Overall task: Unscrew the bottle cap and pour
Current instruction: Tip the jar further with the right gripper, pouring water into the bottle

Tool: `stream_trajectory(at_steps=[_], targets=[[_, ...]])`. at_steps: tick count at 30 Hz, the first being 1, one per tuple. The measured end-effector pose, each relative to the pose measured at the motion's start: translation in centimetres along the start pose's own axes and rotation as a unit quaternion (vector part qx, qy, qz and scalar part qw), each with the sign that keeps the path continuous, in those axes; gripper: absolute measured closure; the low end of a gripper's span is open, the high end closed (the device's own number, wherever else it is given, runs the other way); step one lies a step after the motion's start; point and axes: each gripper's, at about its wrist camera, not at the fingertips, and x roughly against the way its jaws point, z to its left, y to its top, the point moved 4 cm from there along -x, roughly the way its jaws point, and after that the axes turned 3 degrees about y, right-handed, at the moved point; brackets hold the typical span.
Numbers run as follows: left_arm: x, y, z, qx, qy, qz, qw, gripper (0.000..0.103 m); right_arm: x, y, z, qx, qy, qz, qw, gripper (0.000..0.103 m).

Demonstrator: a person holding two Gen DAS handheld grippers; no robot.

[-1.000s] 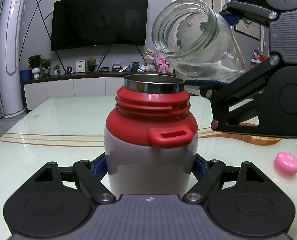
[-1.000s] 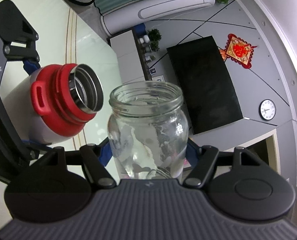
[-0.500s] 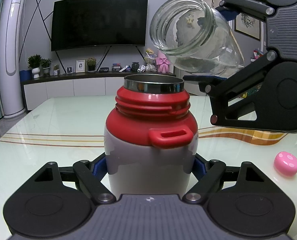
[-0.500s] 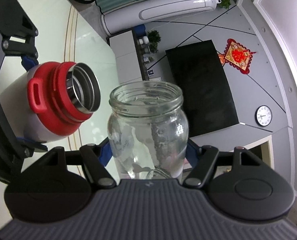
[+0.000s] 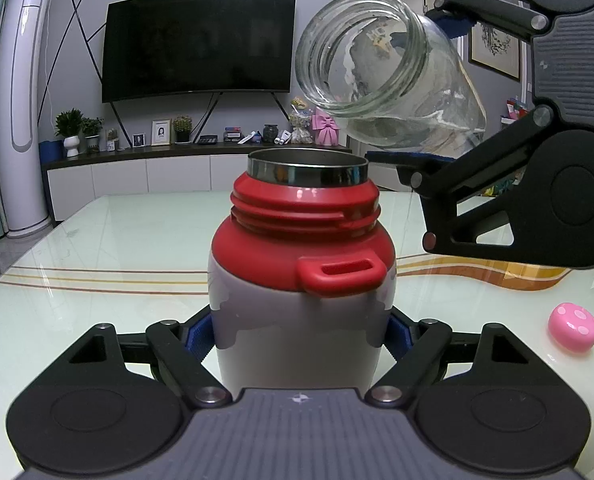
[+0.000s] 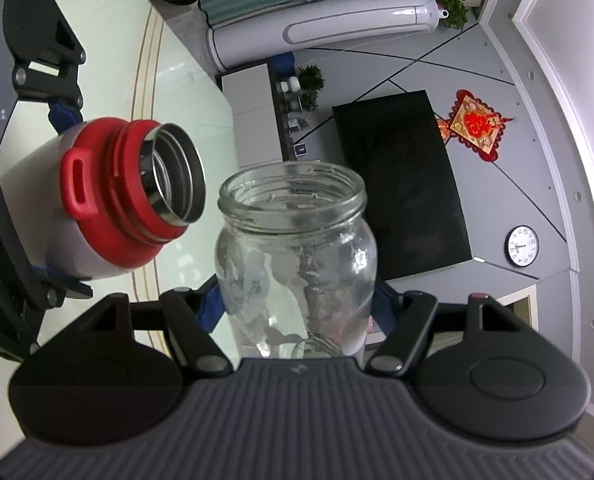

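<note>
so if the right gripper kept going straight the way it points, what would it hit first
Probably nothing nearby. The right gripper, shut on the glass jar, points past the flask, which sits off to one side. Ahead the way looks free as far as the wall with the tv; depth is unclear.

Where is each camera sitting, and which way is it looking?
Left wrist view: on the left tool, facing across the table toward the TV; the tool grips the flask.
Right wrist view: on the right tool, rolled sideways, looking along the glass jar it grips.
Both show the flask, the jar and the other tool.
</note>
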Motion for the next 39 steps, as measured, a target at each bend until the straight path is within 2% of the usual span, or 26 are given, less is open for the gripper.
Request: stream_trajectory(at_steps=[39], targets=[[-0.21, 0.13, -0.03, 0.0, 0.0, -0.001, 1.0, 0.019, -0.4, 0.16, 0.86, 0.057, -0.039, -0.011, 0.998, 0.032]])
